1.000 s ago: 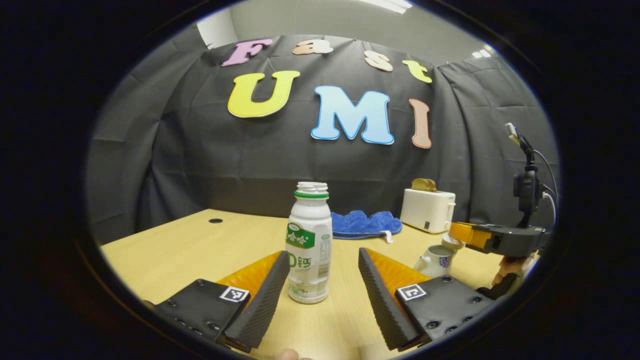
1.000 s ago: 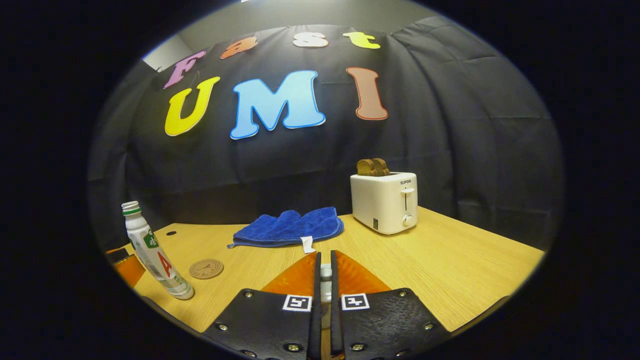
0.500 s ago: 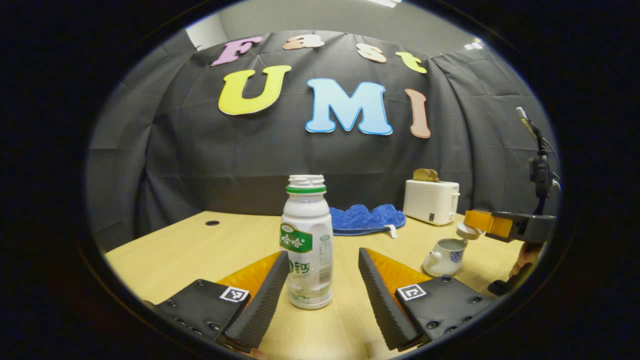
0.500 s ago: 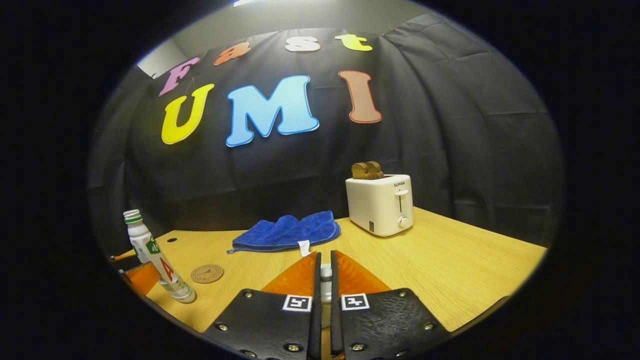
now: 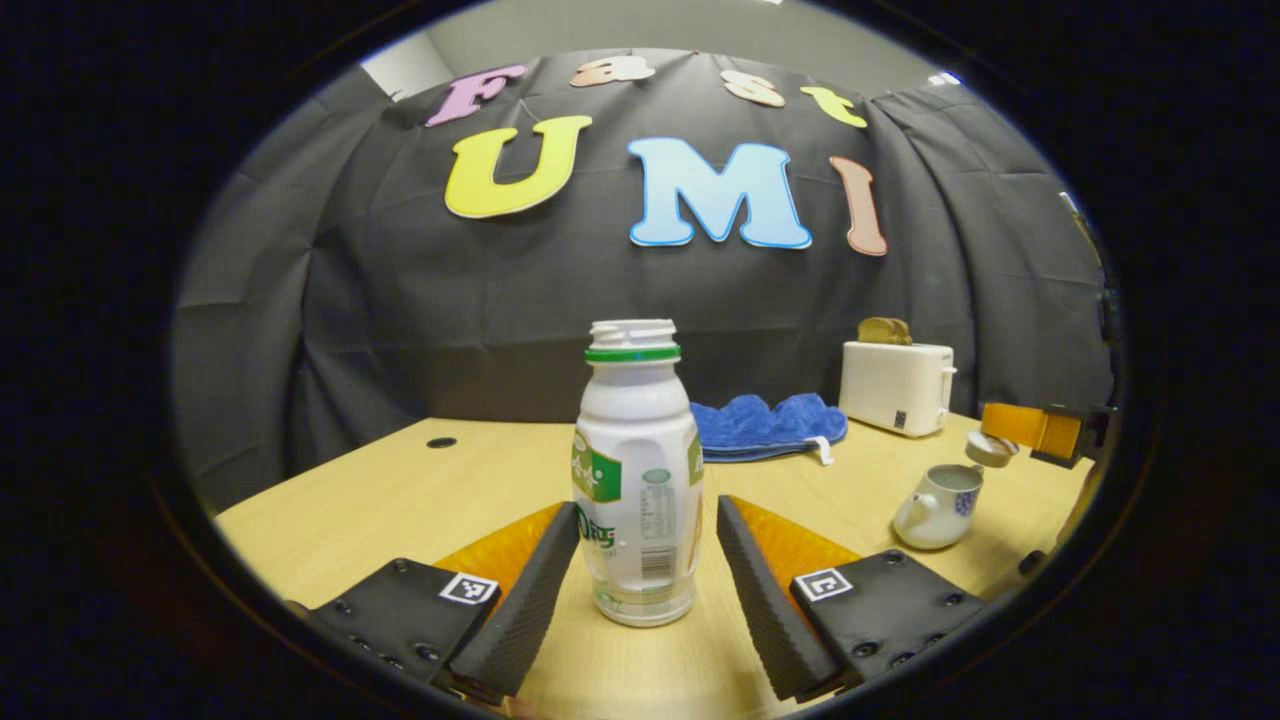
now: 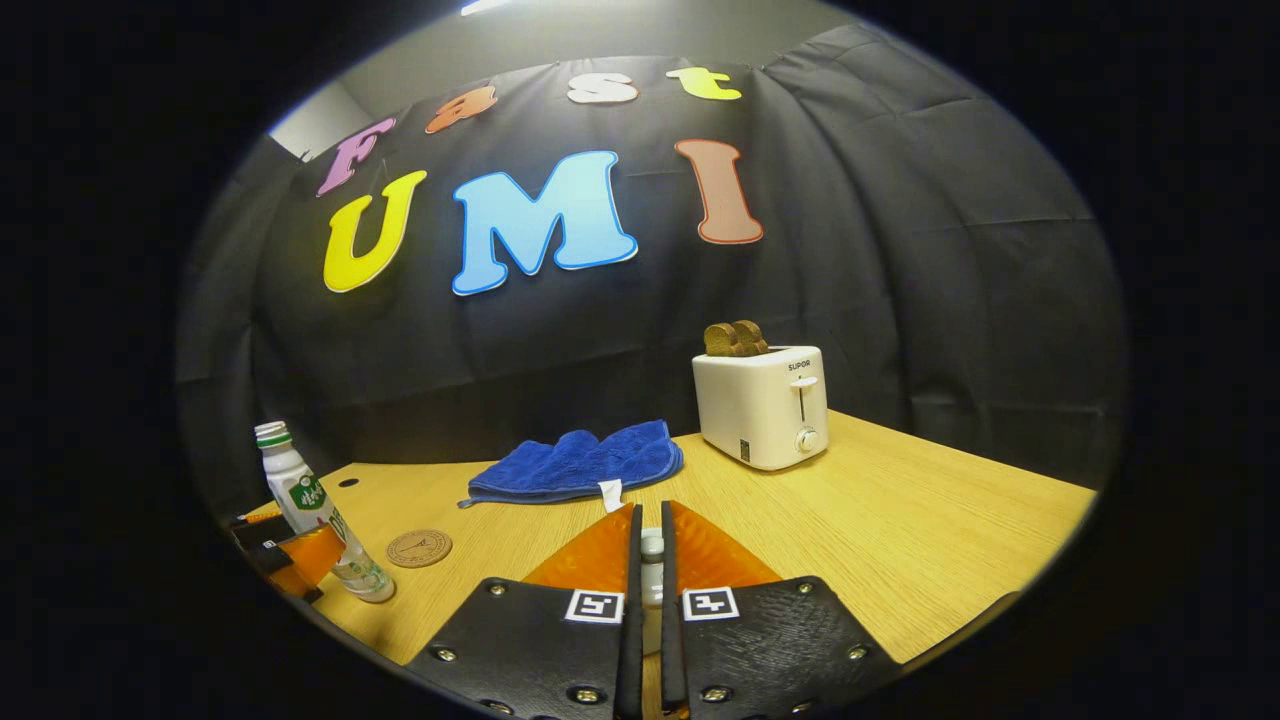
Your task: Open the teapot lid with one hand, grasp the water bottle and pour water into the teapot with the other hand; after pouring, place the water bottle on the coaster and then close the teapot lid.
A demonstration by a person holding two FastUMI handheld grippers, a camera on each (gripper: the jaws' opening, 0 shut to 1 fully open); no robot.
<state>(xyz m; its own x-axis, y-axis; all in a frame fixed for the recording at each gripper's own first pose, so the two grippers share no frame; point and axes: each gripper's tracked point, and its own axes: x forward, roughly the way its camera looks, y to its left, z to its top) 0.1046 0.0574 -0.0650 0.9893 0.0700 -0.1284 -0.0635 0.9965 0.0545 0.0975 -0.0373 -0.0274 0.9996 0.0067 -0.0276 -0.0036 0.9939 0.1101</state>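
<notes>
One bottle (image 5: 637, 480), teapot (image 5: 935, 506), coaster (image 6: 419, 547), toaster (image 6: 763, 405)

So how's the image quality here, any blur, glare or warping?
Left gripper view: sharp, the bottle crisp, the table edge bowed by the fisheye. Right gripper view: also sharp, the toaster clear, a ceiling light glaring at the top, the bottle leaning from distortion.

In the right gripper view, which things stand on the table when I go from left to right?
Water bottle → coaster → blue cloth → toaster.
</notes>
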